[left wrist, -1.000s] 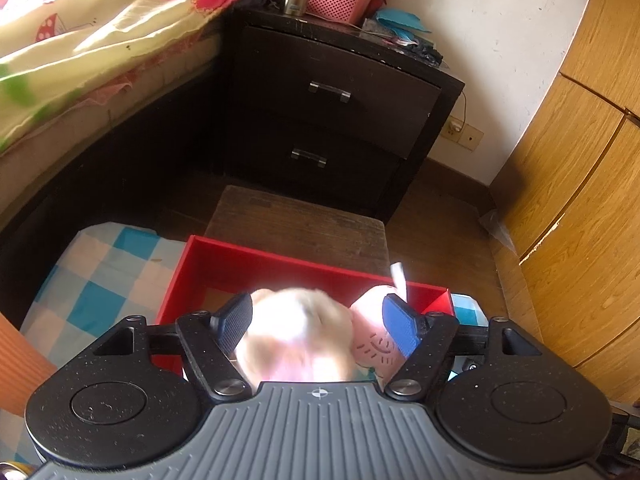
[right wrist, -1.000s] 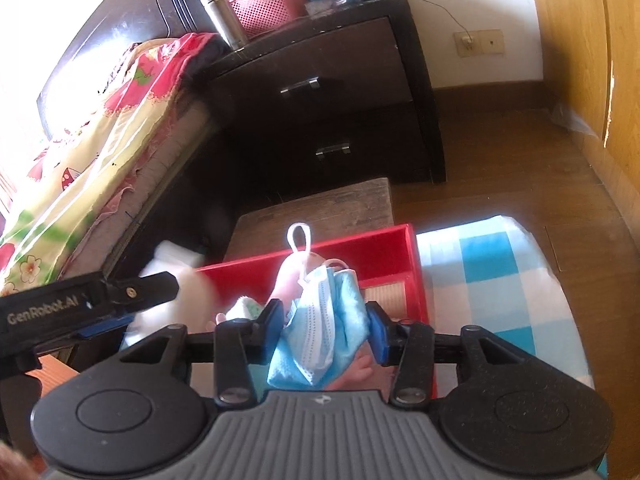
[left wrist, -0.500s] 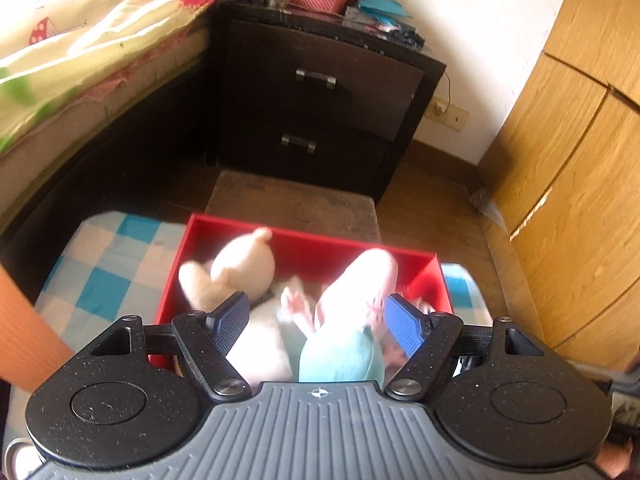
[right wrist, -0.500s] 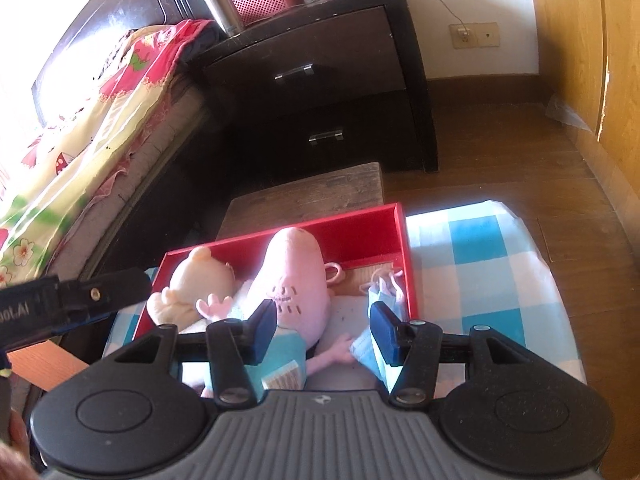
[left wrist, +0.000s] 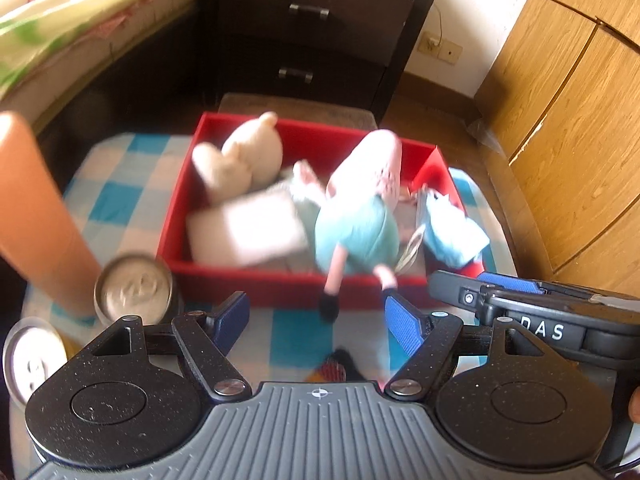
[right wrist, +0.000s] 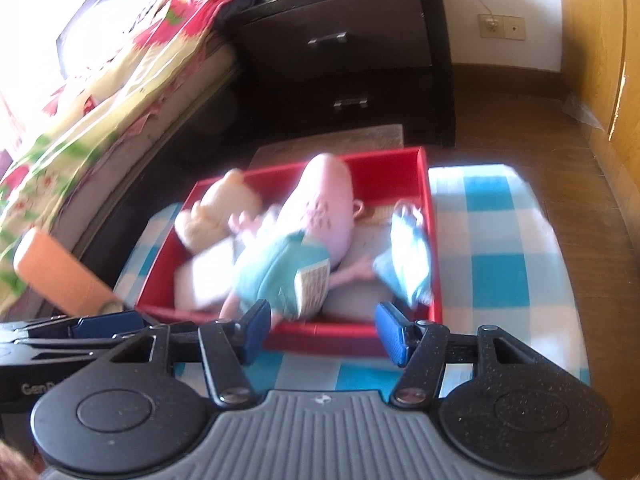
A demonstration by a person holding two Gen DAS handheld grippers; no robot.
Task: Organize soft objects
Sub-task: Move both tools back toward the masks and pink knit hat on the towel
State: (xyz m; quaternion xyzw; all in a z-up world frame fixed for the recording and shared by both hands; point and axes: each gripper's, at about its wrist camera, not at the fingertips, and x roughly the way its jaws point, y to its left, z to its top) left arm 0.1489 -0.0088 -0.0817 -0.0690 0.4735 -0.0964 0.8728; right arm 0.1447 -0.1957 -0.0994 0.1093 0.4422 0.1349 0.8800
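**Both hand-held grippers empty, soft things in the red box**

Your left hand-held gripper [left wrist: 316,314] hangs over the blue-checked cloth [left wrist: 116,196] just short of the red box [left wrist: 176,216], jaws spread wide with nothing between them. Your right hand-held gripper [right wrist: 324,330] sits at the box's near wall, its jaws opening and gripping nothing.

Inside the red box you have the pink plush in a teal dress [left wrist: 360,208] lying lengthwise, its legs spilling over the near wall. The cream plush [left wrist: 244,160] lies in the far left corner, with a white pad [left wrist: 248,232], possibly a folded cloth, in front of it. The blue face mask [right wrist: 408,256] leans against the right wall.

Two cans [left wrist: 134,290] stand just left of the box beside an orange cylinder [left wrist: 36,208].
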